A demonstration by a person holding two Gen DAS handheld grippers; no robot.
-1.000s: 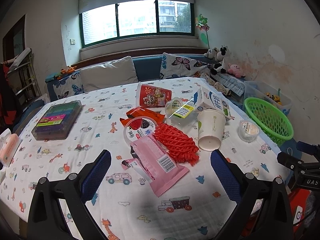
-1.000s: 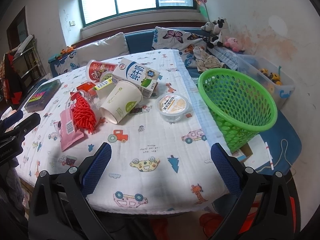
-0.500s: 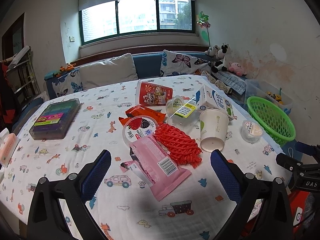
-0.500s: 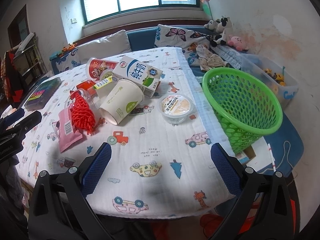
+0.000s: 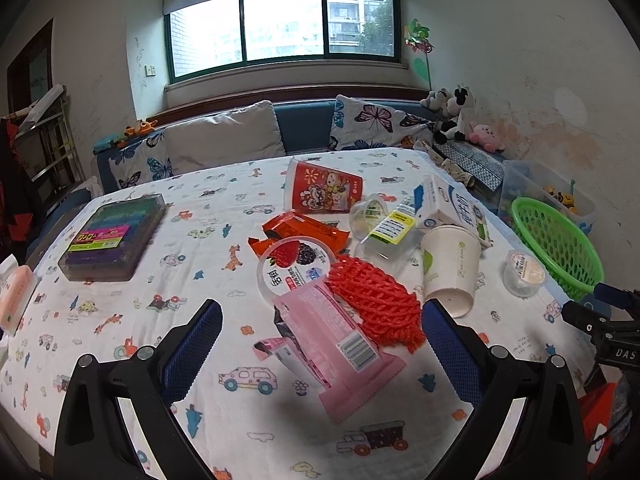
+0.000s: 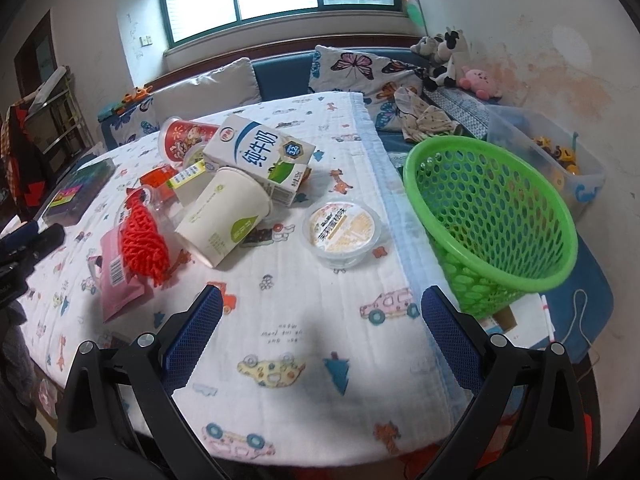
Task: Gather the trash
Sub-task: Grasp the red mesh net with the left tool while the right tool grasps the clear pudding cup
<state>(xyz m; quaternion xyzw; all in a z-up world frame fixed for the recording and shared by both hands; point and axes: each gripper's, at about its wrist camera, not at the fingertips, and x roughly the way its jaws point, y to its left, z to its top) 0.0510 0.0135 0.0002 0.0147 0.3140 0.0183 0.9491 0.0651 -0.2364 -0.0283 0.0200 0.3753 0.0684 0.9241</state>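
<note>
Nothing is collected yet: your left tongs [image 5: 320, 344] and right tongs [image 6: 322, 332] both hang spread and empty, the trash pile [image 5: 360, 248] lies on the surface [image 6: 312, 344], and the green basket [image 6: 492, 216] beside it looks empty.

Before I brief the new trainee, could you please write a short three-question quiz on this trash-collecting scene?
1. True or false: the left tongs are shut on the pink wrapper.
2. Multiple choice: the white paper cup is A) upright, B) lying on its side, C) inside the green basket.
3. Fill in: the red foam net lies partly on the ____ wrapper.

Key
1. False: both the left tongs and the right tongs are open and hold nothing.
2. B: it lies against the milk carton.
3. Pink.
</note>
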